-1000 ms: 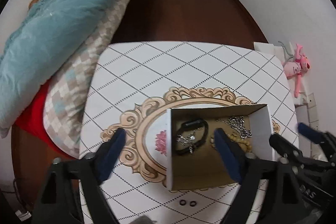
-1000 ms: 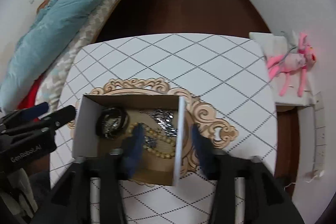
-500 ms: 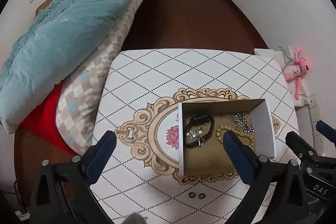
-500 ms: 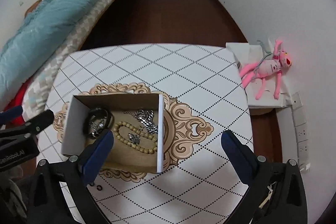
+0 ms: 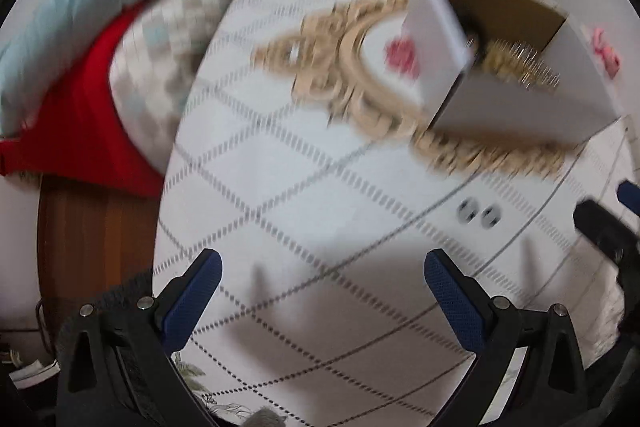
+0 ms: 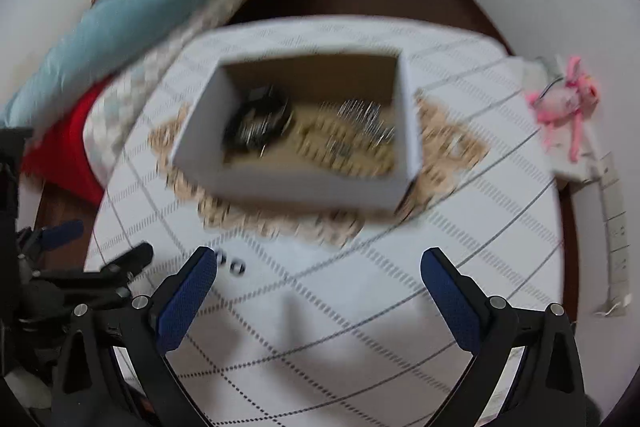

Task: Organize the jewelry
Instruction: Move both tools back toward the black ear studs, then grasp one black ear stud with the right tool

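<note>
1. The right gripper (image 6: 318,281) hangs over the near part of the counter (image 6: 360,327), its two blue pads wide apart and holding nothing; bare patterned counter lies between it and the box.
2. The left gripper (image 5: 322,285) is likewise spread apart and empty, nearer than the box and to its left.
3. Two small dark rings (image 5: 478,215) lie side by side on the counter, just nearer than the box; the right wrist view shows them beside the right gripper's left pad (image 6: 188,301).
4. The box (image 6: 304,183), one open white carton, sits on the gold scroll pattern mid-counter, with open counter on all sides.
5. Inside the box, the right wrist view shows three blurred pieces: a black bracelet (image 6: 260,123) at left, a string of tan beads (image 6: 352,153) and a silver chain (image 6: 366,115) at right. The left wrist view hides most of these behind the box wall.
6. Beyond the box's left, a bed (image 6: 132,15) runs beside the counter edge; to its right lies one pink toy (image 6: 566,107).
</note>
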Tool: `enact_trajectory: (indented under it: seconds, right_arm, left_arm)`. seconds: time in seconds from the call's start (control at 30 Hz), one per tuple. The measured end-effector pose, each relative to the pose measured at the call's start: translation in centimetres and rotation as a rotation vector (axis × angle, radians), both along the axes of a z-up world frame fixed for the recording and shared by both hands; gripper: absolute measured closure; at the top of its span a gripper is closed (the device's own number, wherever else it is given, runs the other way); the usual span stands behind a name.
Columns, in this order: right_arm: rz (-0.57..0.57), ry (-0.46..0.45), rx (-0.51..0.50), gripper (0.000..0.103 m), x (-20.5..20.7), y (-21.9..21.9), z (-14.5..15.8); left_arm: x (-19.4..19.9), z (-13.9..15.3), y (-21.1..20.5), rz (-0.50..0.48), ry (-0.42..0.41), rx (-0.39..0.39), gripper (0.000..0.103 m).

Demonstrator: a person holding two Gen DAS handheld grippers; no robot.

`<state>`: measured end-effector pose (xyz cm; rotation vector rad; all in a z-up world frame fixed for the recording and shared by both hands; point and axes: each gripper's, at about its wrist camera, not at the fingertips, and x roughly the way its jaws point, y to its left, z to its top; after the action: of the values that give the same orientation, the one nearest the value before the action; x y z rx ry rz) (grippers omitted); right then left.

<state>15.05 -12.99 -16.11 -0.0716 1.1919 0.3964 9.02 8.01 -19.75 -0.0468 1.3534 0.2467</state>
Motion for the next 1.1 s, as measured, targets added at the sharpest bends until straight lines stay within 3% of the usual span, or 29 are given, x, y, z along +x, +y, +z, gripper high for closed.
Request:
enact_trajectory:
  seconds: [0.1,0.13,0.37,0.57,0.6,0.63,0.67,0.7,0.97,1.1]
  right_arm:
    - [0.044,0.035,0.019,0.035,-0.4,1.3,-2.0]
    - [0.061,0.043,0.020,0.039,-0.6,1.8,-2.6]
    - [0.143,0.087,0.032,0.046,-1.0,5.0,-4.4]
    - [0.171,0.102,0.015,0.058,-0.9,6.4,-5.1]
    - [0.174,0.099,0.009,0.065,-0.9,6.4,-5.1]
    - [0.178,0.098,0.003,0.080,-0.8,6.5,-5.1]
    - [0.182,0.090,-0.011,0.085,-0.8,6.5,-5.2]
    - [0.185,0.100,0.001,0.099,-0.8,6.4,-5.2]
    - [0.063,0.098,0.073,0.103,-0.7,1.9,-4.1]
    - [0.037,0.179,0.206,0.103,0.1,-0.3,-4.3]
  left_arm:
    - [-0.6,-1.7,0.5,0.009,0.047,-0.018,0.000]
    - [-0.7,-2.1,0.7,0.008,0.065,-0.032,0.000]
    - [-0.5,-3.2,0.9,0.007,0.120,-0.065,0.000]
    - [-0.6,-3.3,0.8,0.008,0.126,-0.075,0.000]
    - [-0.5,-3.3,1.1,0.008,0.126,-0.074,0.000]
    - [-0.6,-3.3,1.2,0.008,0.126,-0.072,0.000]
    - [-0.5,-3.4,1.4,0.010,0.126,-0.070,0.000]
    - [-0.5,-3.4,1.5,0.012,0.124,-0.072,0.000]
    - [-0.2,-2.0,0.4,-0.005,0.085,-0.066,0.000]
    - [0.1,-1.8,-0.4,-0.021,0.082,-0.038,0.000]
